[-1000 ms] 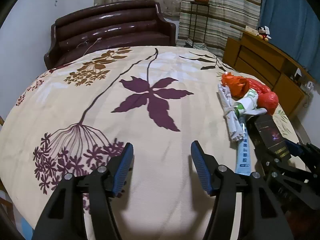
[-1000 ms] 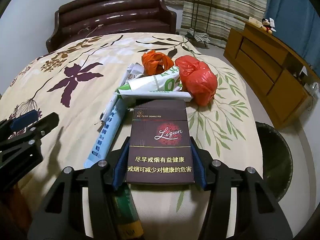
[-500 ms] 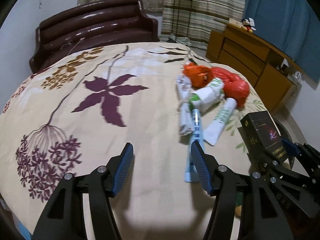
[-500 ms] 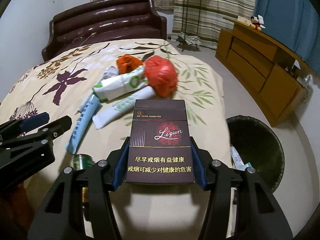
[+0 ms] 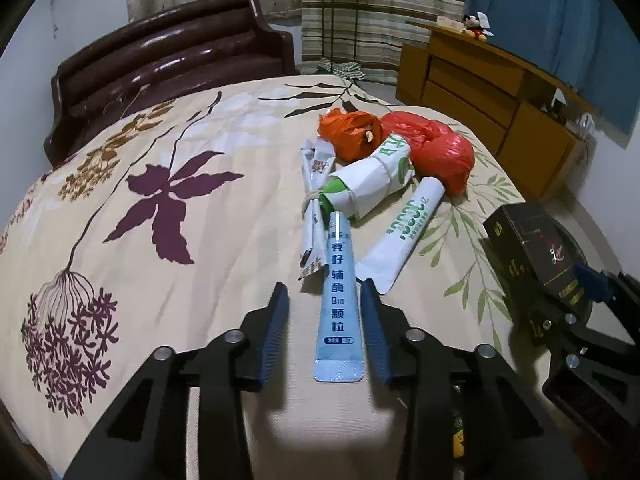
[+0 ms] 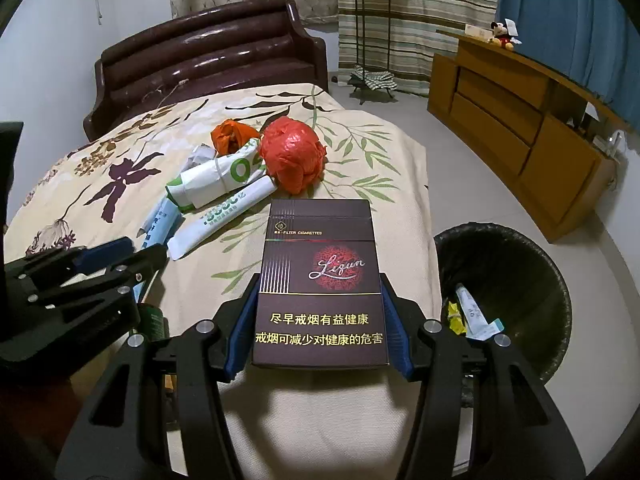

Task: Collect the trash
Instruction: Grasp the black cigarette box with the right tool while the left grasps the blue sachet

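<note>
A long light-blue sachet (image 5: pixel 338 304) lies flat on the flowered bedspread (image 5: pixel 192 288) between the fingers of my left gripper (image 5: pixel 323 300). Its jaws are closing; the right pad is almost at the sachet's edge, the left pad still stands apart. My right gripper (image 6: pixel 320 286) is shut on a dark cigarette box (image 6: pixel 320 280), held above the bed's edge beside the black bin (image 6: pixel 532 264). Behind the sachet lies a heap: a red bag (image 5: pixel 432 152), an orange bag (image 5: pixel 352 136), a rolled white-green packet (image 5: pixel 372 184) and a white sachet (image 5: pixel 408 232).
The bin stands on the tiled floor right of the bed and holds several wrappers (image 6: pixel 472 312). A green can (image 6: pixel 154 320) shows at the bed's near edge under the left gripper. A dark headboard (image 6: pixel 208 64) and a wooden dresser (image 6: pixel 520 132) lie beyond.
My left gripper slid right across the bed until the blue sachet lay between its fingers, and its jaws narrowed. The right gripper carried the cigarette box right, bringing the bin into view.
</note>
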`<state>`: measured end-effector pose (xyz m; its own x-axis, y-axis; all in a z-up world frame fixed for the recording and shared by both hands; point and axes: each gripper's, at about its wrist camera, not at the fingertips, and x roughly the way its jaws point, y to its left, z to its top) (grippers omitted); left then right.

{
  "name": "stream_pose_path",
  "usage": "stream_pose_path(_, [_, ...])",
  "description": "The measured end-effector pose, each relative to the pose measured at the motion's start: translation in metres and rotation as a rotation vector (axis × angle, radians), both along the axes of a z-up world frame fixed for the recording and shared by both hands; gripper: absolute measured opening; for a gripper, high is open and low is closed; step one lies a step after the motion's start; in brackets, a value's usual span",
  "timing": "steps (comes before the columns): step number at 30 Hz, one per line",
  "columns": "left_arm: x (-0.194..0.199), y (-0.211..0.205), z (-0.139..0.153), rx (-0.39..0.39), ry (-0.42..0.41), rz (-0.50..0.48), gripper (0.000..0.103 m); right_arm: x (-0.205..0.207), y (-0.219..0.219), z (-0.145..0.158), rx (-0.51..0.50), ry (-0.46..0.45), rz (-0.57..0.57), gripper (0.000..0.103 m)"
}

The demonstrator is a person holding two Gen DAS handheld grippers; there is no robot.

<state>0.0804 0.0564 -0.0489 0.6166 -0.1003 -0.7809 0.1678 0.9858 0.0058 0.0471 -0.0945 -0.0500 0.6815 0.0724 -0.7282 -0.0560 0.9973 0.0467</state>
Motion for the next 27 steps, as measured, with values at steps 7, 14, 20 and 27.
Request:
stream_pose_path(7, [-0.006, -0.001, 0.001, 0.002, -0.013, -0.028, 0.018, -0.002, -0.004, 0.001, 0.006, -0.002, 0.002, 0.054])
stream_pose_path(14, [-0.017, 0.004, 0.007, -0.021, -0.020, -0.038, 0.018, -0.004, -0.002, 0.003, -0.007, -0.014, 0.006, 0.054])
stream_pose_path(20, [-0.024, 0.004, 0.018, -0.042, -0.057, -0.038, 0.018, -0.008, -0.007, 0.006, -0.028, -0.028, -0.009, 0.054])
stream_pose_path(27, [-0.018, -0.014, 0.028, -0.062, -0.093, -0.053, 0.018, -0.009, -0.028, 0.013, -0.053, -0.049, -0.064, 0.054])
